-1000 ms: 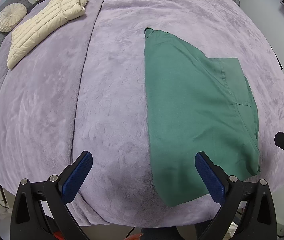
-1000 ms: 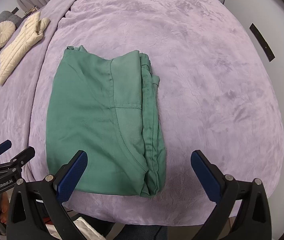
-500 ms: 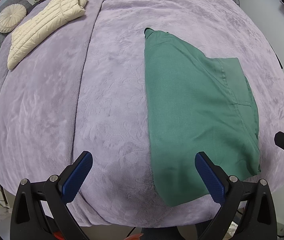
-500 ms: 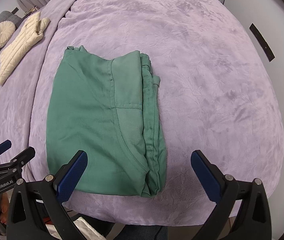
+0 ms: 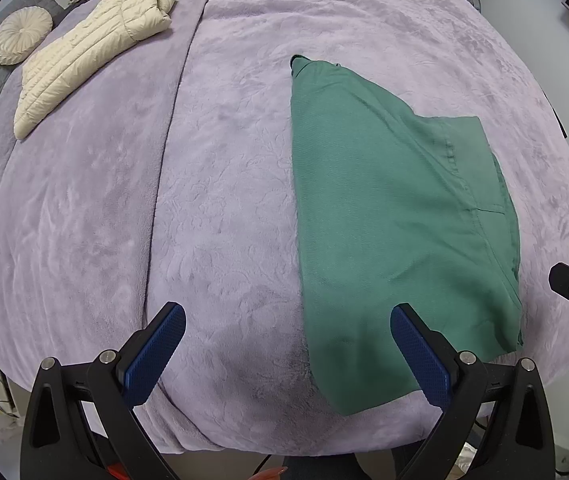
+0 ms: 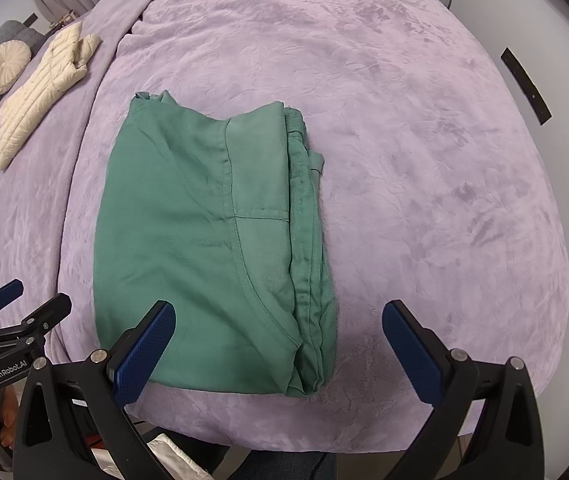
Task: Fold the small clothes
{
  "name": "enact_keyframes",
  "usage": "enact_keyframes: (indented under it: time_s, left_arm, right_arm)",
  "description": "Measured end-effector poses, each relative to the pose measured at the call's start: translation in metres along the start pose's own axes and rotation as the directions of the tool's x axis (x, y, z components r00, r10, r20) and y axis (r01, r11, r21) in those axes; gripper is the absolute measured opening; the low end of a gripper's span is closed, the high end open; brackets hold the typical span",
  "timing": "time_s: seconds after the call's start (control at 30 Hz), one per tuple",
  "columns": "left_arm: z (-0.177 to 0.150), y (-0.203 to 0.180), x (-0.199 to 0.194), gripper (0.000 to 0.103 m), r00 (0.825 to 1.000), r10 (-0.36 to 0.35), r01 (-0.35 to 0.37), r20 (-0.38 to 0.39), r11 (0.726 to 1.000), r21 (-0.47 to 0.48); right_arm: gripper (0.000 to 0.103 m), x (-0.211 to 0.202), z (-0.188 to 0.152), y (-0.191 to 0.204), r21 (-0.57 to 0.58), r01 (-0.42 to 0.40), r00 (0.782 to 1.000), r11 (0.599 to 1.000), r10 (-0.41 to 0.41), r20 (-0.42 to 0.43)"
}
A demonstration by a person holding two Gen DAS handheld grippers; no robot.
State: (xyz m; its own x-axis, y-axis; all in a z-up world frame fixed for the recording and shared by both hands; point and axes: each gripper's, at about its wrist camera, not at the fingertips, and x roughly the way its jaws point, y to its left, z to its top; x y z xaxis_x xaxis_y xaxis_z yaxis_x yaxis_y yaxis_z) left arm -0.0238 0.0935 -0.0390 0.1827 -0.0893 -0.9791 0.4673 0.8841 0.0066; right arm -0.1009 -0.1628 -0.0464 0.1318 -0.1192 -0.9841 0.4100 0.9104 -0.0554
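Left wrist view: the left tool (image 5: 286, 346) hangs spread wide and empty over the lilac bed blanket (image 5: 212, 200), its right pad above the folded green garment (image 5: 396, 216).

Right wrist view: "GenRobot.AI" is printed on the left tool's body. The right tool (image 6: 278, 346) gapes empty above the garment's near edge.

You see a big bed with a soft purple blanket (image 6: 424, 160). Green folded clothes (image 6: 204, 240) lie on it, a cream puffy jacket (image 5: 84, 48) far off.
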Motion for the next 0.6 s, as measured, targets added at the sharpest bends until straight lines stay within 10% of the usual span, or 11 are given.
enact_keyframes:
  time_s: [0.6]
  left_arm:
    - [0.003,0.0064,0.0072,0.103,1.0,0.026,-0.026,-0.017,1.0,-0.012]
  right_arm:
    - [0.103,0.0044,0.005,0.0017,-0.006,-0.002,1.0,1.0,0.002,-0.015]
